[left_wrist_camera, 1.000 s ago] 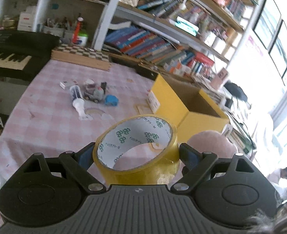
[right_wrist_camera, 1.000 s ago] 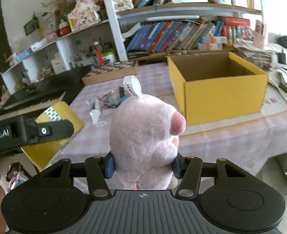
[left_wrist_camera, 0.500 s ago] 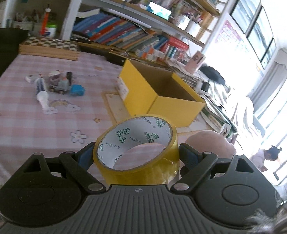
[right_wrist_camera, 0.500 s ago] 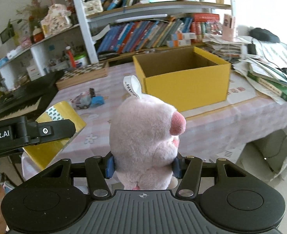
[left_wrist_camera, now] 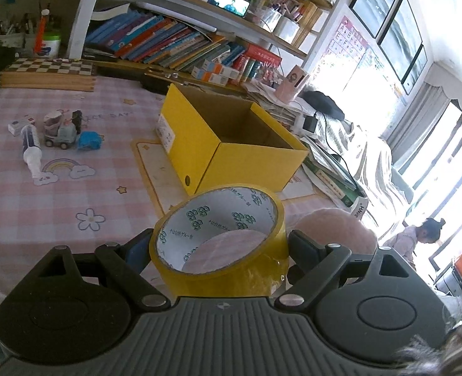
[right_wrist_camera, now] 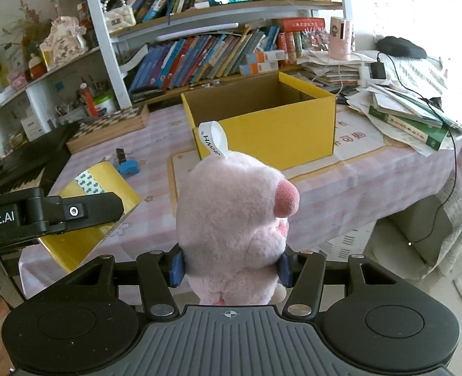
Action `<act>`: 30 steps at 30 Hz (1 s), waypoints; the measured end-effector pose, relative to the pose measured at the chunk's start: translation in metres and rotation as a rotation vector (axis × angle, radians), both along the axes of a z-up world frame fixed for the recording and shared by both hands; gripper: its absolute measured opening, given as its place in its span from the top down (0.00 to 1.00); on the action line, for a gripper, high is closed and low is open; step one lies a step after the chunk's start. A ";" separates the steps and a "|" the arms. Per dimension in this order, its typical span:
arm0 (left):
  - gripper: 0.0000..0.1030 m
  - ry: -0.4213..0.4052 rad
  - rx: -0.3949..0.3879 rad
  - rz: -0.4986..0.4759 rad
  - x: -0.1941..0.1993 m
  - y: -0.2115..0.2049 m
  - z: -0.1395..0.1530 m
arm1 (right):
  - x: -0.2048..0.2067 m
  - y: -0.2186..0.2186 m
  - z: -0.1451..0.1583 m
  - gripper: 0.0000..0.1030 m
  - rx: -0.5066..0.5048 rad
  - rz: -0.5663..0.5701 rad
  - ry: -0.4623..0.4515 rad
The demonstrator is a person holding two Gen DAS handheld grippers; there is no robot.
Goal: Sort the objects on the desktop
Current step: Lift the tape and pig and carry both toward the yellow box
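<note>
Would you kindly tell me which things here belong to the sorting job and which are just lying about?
Part of the job:
- tape roll, in the left hand-held gripper
- plush toy, in the right hand-held gripper
- yellow box
- toy truck
- tube

Just lying about:
- chessboard
- books
- papers

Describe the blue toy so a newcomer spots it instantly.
Find the yellow box on the pink checked tablecloth. Left of it lies a small cluster by a rainbow print. The blue toy is the cluster's piece nearest the box, the only solid blue one.
</note>
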State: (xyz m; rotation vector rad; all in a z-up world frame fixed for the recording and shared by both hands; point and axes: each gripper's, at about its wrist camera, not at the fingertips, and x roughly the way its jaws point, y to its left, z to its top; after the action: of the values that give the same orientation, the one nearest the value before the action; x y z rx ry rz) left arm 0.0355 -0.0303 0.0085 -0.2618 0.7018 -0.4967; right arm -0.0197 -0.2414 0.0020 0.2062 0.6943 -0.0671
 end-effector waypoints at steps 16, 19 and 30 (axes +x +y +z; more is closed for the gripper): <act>0.14 0.017 0.015 -0.019 0.010 -0.031 0.000 | 0.010 -0.031 -0.002 0.47 0.019 -0.006 0.014; 0.14 0.019 0.020 -0.027 0.011 -0.039 -0.001 | 0.011 -0.038 -0.003 0.47 0.024 -0.011 0.017; 0.14 0.023 0.037 -0.041 0.015 -0.067 -0.001 | 0.014 -0.064 -0.005 0.46 0.040 -0.016 0.026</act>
State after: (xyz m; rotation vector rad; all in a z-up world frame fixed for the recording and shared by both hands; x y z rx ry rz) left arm 0.0501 -0.0976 0.0072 -0.2193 0.7397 -0.5202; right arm -0.0055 -0.3057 -0.0034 0.2500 0.7205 -0.0718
